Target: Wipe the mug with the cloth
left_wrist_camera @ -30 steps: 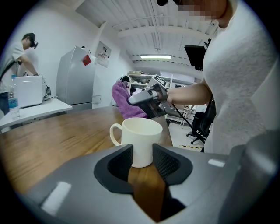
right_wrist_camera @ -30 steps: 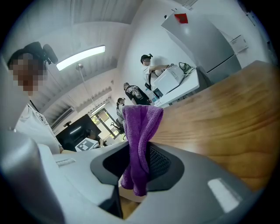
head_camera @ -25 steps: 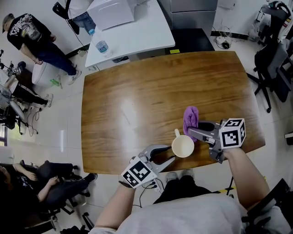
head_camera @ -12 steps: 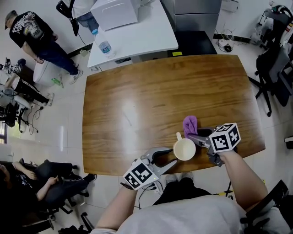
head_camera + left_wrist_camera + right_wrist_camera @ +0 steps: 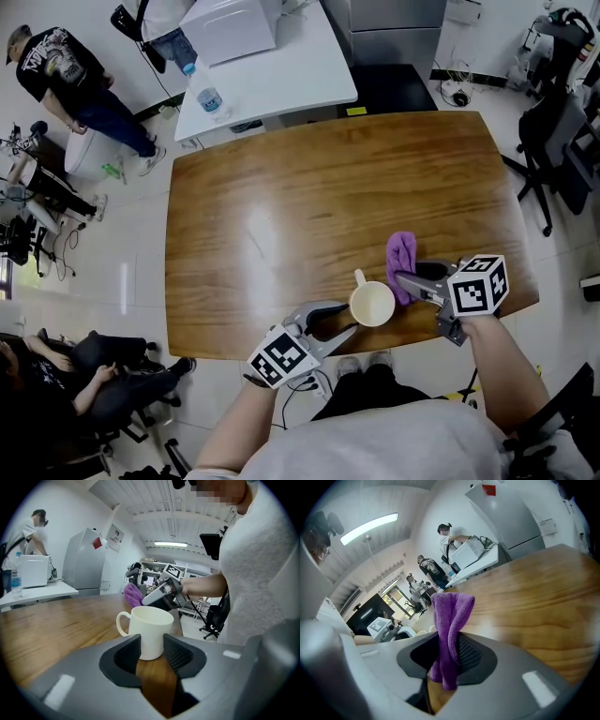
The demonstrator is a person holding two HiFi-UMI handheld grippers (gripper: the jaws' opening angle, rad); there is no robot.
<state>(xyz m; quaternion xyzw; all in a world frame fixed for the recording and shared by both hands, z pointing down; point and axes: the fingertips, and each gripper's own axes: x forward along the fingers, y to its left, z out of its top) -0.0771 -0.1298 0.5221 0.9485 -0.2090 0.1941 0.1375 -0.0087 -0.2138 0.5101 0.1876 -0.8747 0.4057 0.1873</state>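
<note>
Rightward and a little toward the person, away from the mug's rim, is where the right hand-held gripper (image 5: 405,279) has carried the cloth since half a second ago; the left hand-held gripper (image 5: 349,317) has kept its place.

Right hand-held gripper (image 5: 447,656): the jaws are closed on the purple cloth (image 5: 450,620), which is pinched in a fold between the pads, with a bunch standing above them and a short tail hanging below. From the head view the cloth (image 5: 402,255) sits just right of the mug (image 5: 372,304), near it, though whether they touch cannot be told.

Left hand-held gripper (image 5: 152,651): the jaws stand partly apart, with one ribbed pad pressed against each side of the mug's (image 5: 150,630) base.

The mug stands upright on the wooden surface (image 5: 281,216) near the person's edge, with its handle turned away from the person and to the left. It is cream, and its inside shows only bare cream walls.

Each hand-held gripper carries a cube of black-and-white square markers. Beyond the surface, a white table (image 5: 291,84) holds a clear bottle (image 5: 210,97) with a blue label, whose print is too small to read.
</note>
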